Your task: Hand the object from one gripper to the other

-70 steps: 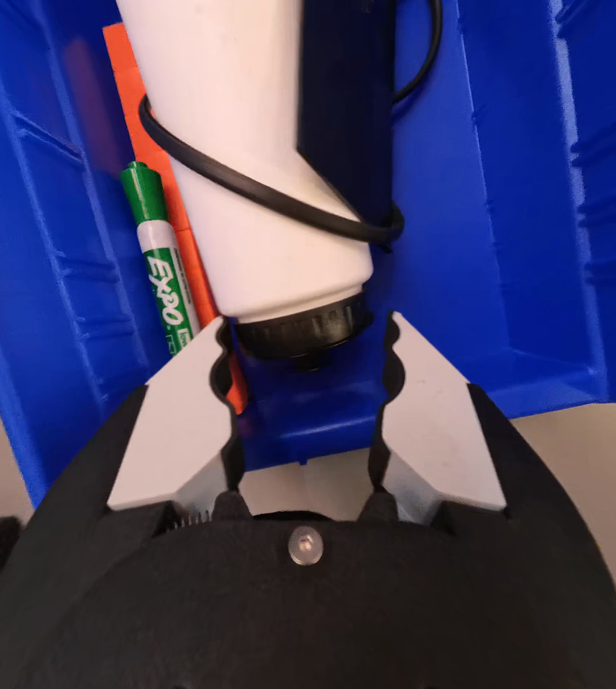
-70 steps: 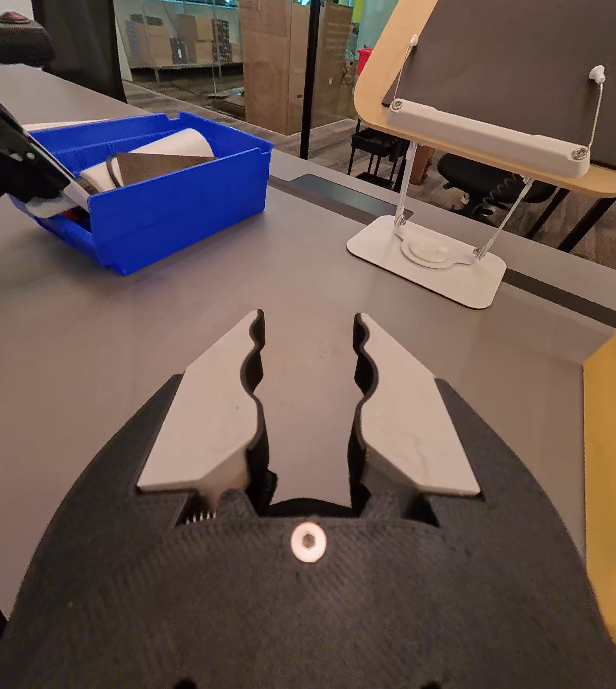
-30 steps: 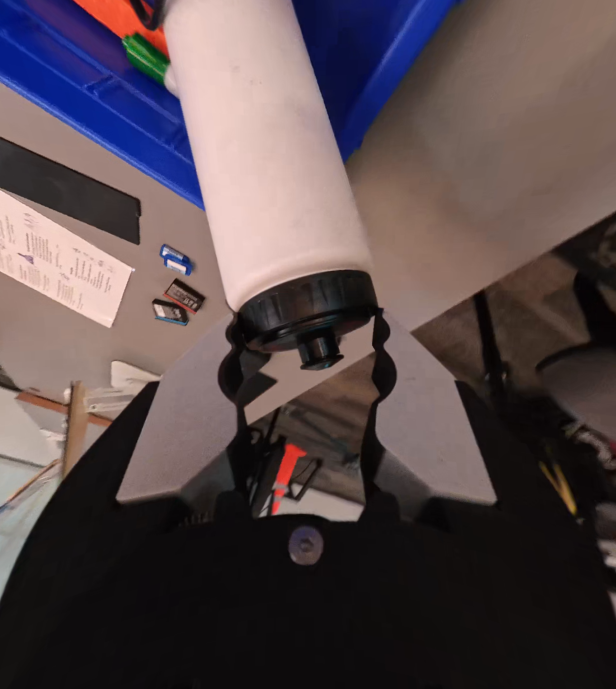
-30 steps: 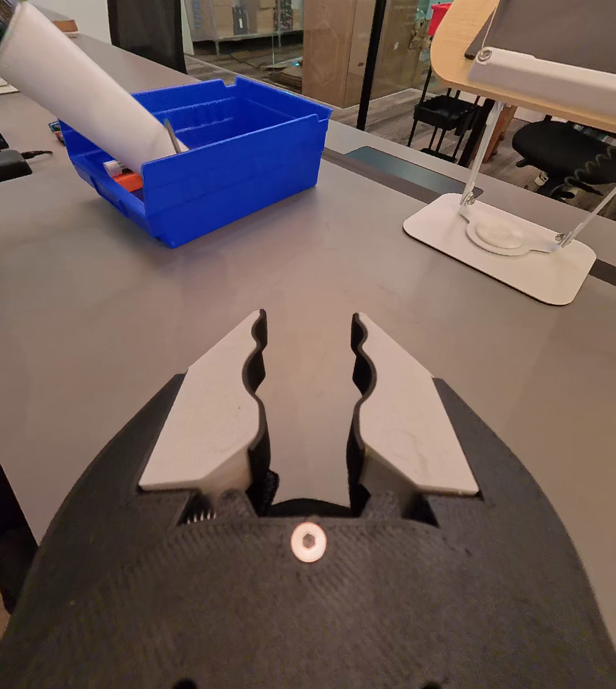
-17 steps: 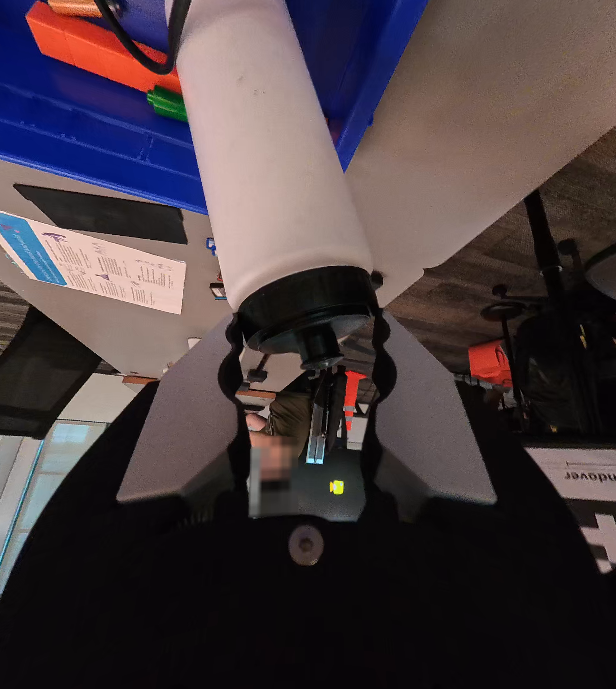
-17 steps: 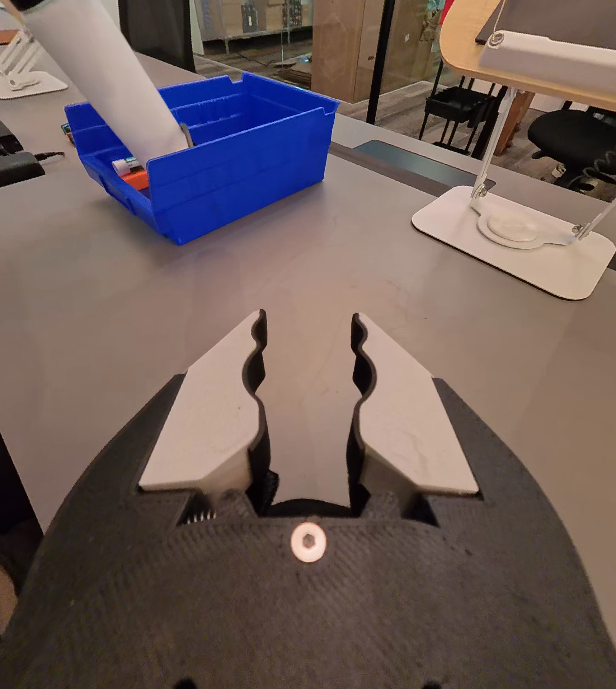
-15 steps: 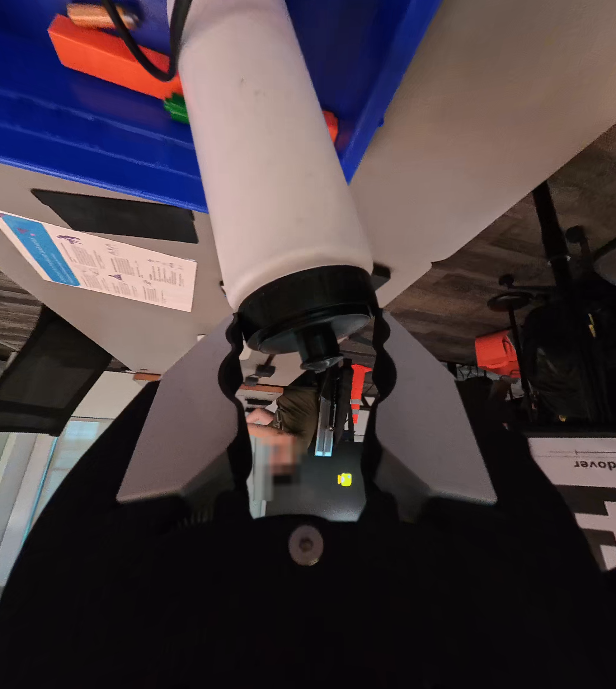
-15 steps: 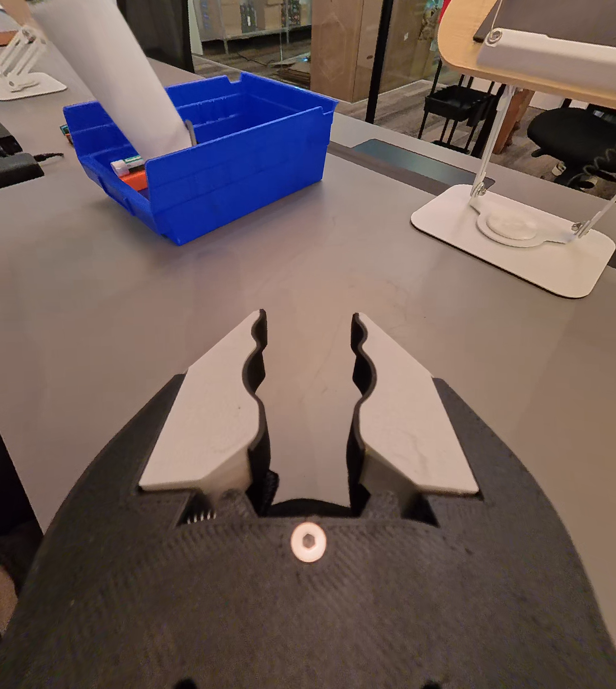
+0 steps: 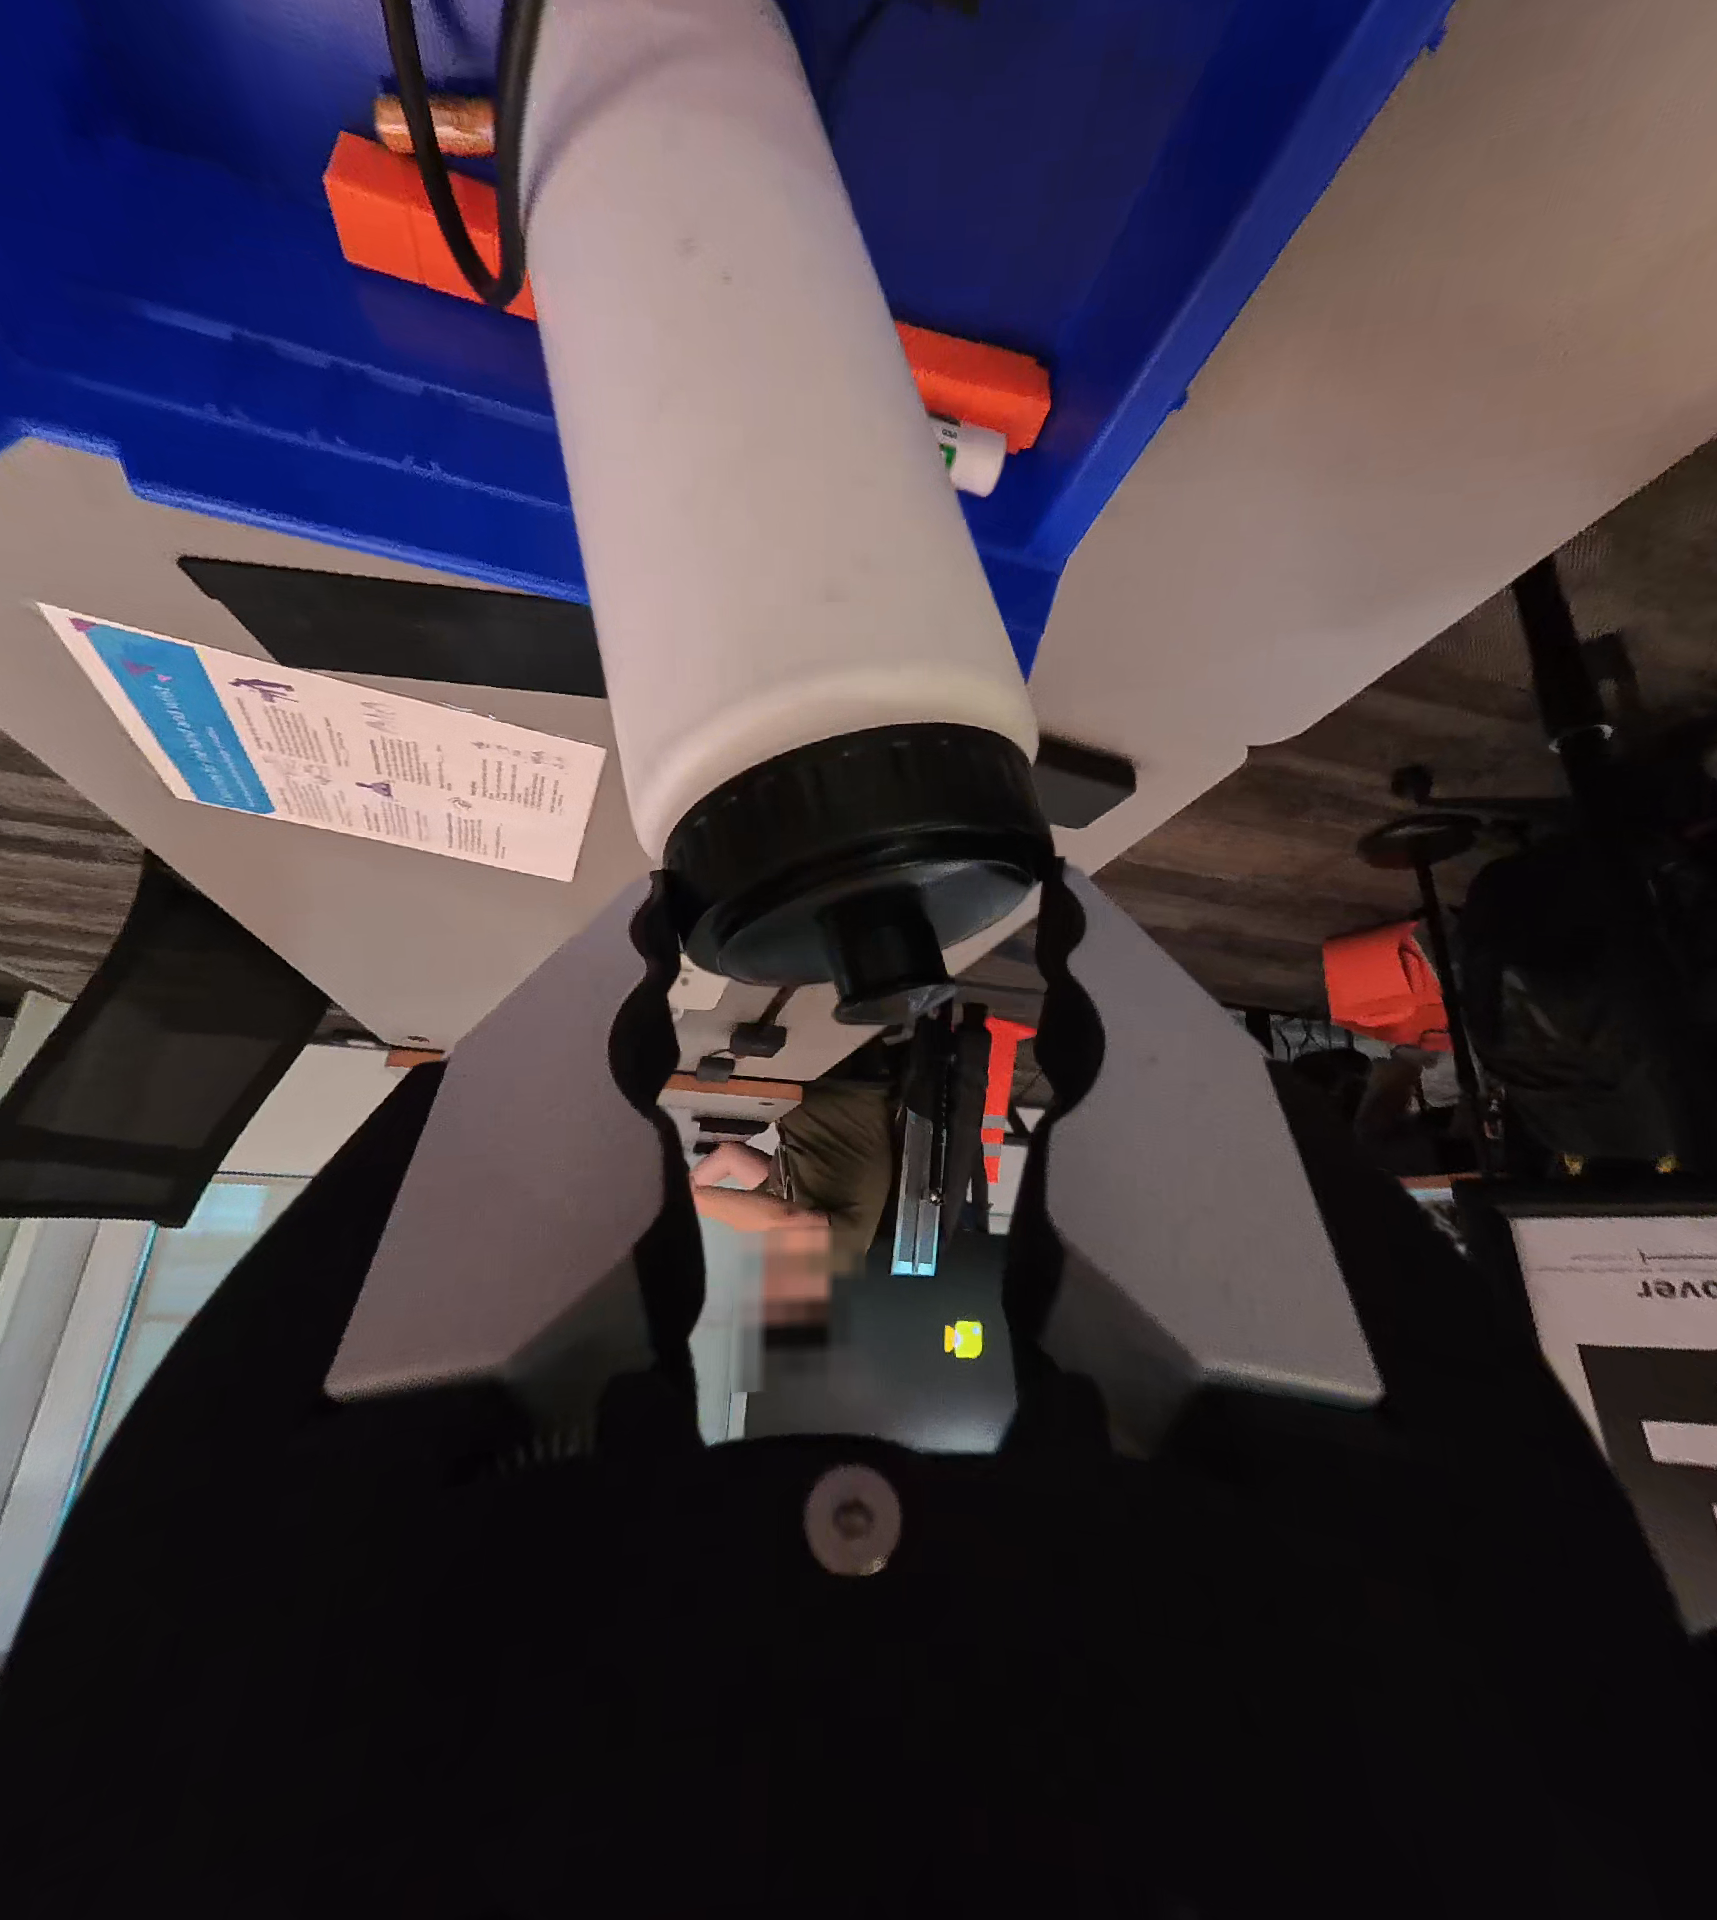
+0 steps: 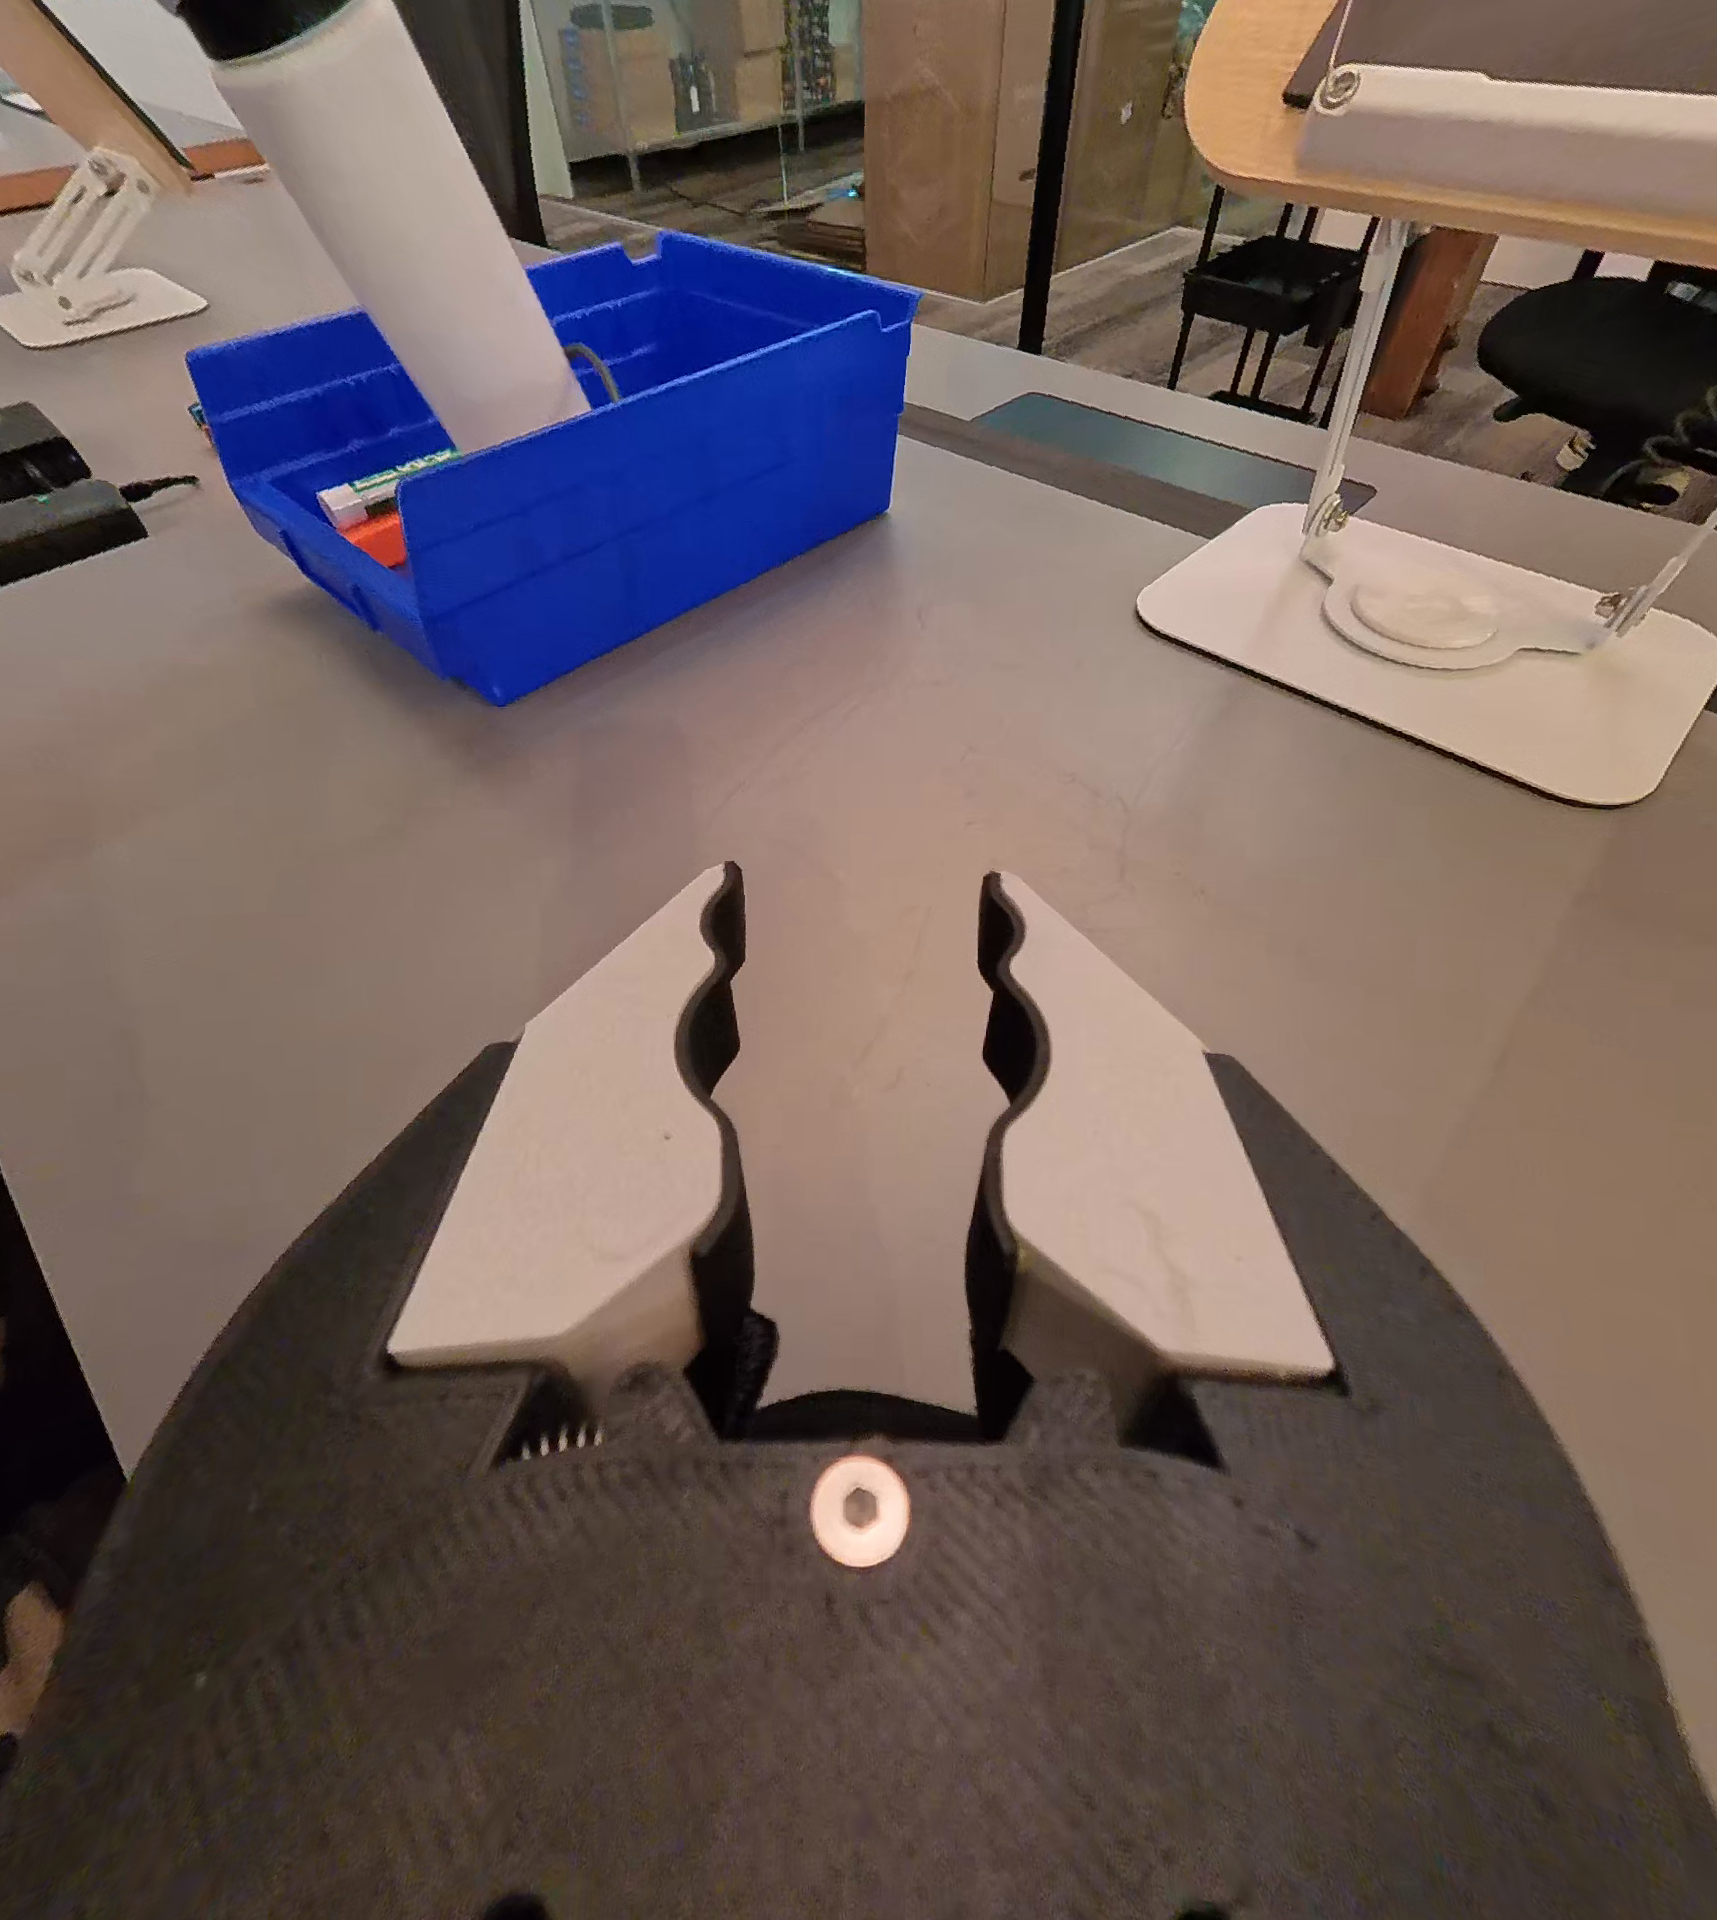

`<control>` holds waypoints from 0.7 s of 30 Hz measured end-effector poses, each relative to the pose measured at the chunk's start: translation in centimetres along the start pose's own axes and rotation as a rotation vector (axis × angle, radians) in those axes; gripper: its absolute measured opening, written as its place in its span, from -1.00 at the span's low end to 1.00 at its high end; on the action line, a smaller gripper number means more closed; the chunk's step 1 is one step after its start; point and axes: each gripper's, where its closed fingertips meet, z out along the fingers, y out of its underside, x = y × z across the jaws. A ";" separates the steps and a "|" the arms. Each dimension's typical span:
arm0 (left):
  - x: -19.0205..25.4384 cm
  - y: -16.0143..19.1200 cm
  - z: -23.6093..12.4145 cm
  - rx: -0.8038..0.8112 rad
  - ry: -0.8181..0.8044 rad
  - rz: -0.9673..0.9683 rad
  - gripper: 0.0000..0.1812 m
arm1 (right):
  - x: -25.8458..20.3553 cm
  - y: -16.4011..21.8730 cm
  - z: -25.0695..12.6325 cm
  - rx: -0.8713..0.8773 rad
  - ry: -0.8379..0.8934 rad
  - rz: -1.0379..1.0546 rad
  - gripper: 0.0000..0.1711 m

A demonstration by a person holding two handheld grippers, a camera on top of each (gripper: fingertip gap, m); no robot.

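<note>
Lifted higher since earlier, the white bottle [image 9: 750, 416] hangs tilted with its base low over the blue bin [image 10: 646, 520], clamped at its black cap [image 9: 854, 831] by the left tool [image 9: 854, 904]; clear the bin's wall before swinging it toward the right tool [image 10: 859, 883], which waits empty and spread over the desk [image 10: 1041, 790].

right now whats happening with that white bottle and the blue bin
A person holds a hand-held gripper in each hand. The left hand-held gripper is shut on the black cap of the white bottle, which tilts with its lower end inside the blue bin. An orange block, a black cable and a marker lie in the bin. The right hand-held gripper is open and empty over the grey table, apart from the bottle.
</note>
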 end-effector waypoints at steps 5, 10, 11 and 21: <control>1.1 1.8 0.2 0.084 -0.059 -0.049 -0.25 | -0.4 0.0 0.2 -0.003 -0.012 -0.007 -0.49; 2.1 3.6 0.0 0.271 -0.147 -0.155 -0.25 | -1.1 0.0 0.5 -0.009 -0.033 -0.017 -0.42; 2.3 3.9 0.0 0.314 -0.161 -0.179 -0.26 | -1.3 0.0 0.6 -0.012 -0.040 -0.017 -0.42; 4.8 2.9 1.4 0.717 -0.242 -0.325 -0.26 | -5.0 -0.6 1.7 -0.008 -0.193 0.034 -0.30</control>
